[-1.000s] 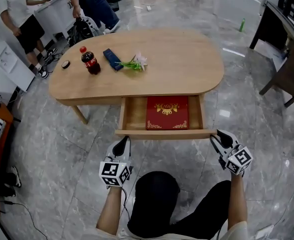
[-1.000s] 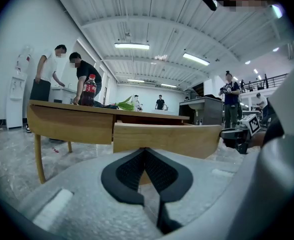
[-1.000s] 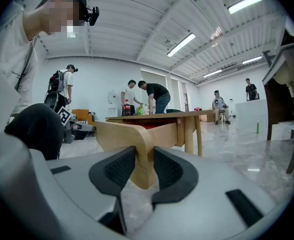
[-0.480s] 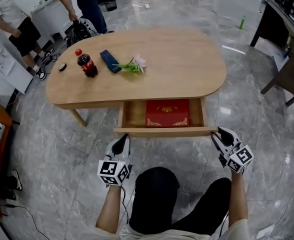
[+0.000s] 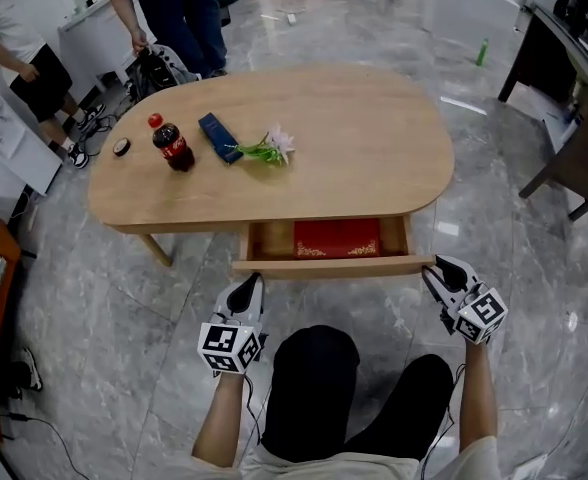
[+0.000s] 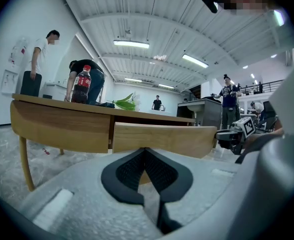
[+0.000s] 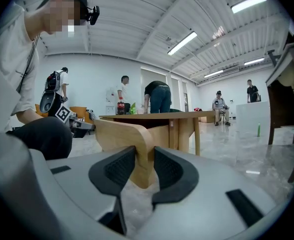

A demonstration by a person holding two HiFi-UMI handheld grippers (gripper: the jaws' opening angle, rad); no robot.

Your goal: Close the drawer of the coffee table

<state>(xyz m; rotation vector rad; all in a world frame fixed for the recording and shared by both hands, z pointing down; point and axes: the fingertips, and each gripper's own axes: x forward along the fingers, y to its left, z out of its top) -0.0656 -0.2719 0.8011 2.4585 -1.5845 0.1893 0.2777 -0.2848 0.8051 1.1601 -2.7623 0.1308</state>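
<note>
Drawer (image 5: pixel 329 265), part-open under table (image 5: pixel 354 138): I hold right gripper (image 5: pixel 434 271) clamped on its front's right end, left gripper (image 5: pixel 246 288) pinched shut, tips at the front, to push evenly.

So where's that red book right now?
In the head view, the red book lies flat in the part-open drawer, nearer its right end, just under the near edge of the coffee table.
</note>
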